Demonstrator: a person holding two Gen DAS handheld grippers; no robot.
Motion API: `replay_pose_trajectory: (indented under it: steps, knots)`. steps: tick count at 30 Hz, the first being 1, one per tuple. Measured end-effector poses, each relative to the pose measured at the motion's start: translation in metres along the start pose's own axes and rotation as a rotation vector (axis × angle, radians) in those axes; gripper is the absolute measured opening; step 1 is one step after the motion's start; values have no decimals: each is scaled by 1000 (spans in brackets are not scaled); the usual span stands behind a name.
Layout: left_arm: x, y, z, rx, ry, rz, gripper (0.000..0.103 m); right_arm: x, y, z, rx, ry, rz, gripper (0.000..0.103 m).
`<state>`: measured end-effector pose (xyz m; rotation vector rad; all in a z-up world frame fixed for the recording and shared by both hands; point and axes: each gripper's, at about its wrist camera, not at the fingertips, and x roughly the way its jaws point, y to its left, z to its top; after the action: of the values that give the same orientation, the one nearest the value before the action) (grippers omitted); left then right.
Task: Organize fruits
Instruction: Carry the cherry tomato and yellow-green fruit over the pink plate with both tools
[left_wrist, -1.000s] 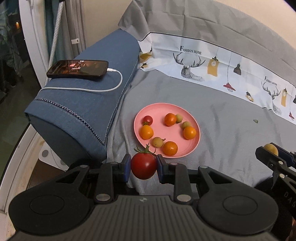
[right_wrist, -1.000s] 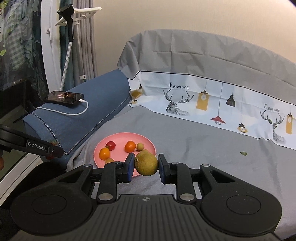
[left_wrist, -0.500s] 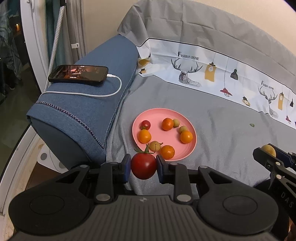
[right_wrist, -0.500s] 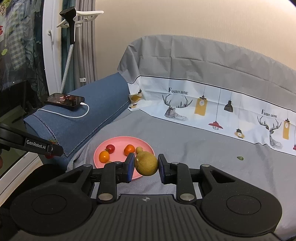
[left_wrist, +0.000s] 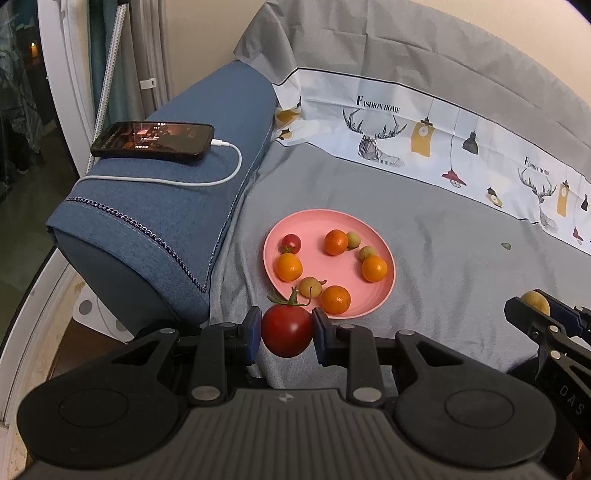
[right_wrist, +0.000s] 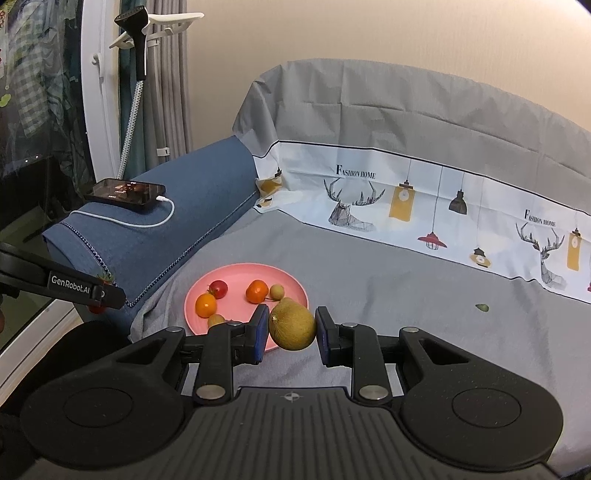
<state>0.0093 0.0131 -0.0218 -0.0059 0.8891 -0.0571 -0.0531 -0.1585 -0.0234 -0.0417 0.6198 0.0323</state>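
Note:
A pink plate (left_wrist: 317, 221) lies on the grey sheet and holds several small orange, red and greenish fruits; it also shows in the right wrist view (right_wrist: 236, 271). My left gripper (left_wrist: 287, 334) is shut on a red tomato (left_wrist: 286, 331) with a green stem, held above the sheet just in front of the plate. My right gripper (right_wrist: 291, 329) is shut on a yellow-brown round fruit (right_wrist: 292, 328), held in the air in front of the plate's right side. That gripper also shows at the right edge of the left wrist view (left_wrist: 535, 310).
A blue bolster (left_wrist: 166, 206) lies left of the plate, with a phone (left_wrist: 153, 139) and a white cable (left_wrist: 192, 181) on top. A patterned sheet covers the backrest (right_wrist: 406, 192). A small green scrap (right_wrist: 481, 307) lies on the sheet at right.
Both grippers have drawn back and up from the plate, each with its fruit in it. The plate looks smaller and farther off in both views.

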Motion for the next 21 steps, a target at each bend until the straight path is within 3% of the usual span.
replay_pose_trajectory:
  steps: [21]
  knots:
    - [33, 0, 26, -15, 31, 3, 32, 40, 0, 0, -3, 65, 4, 28]
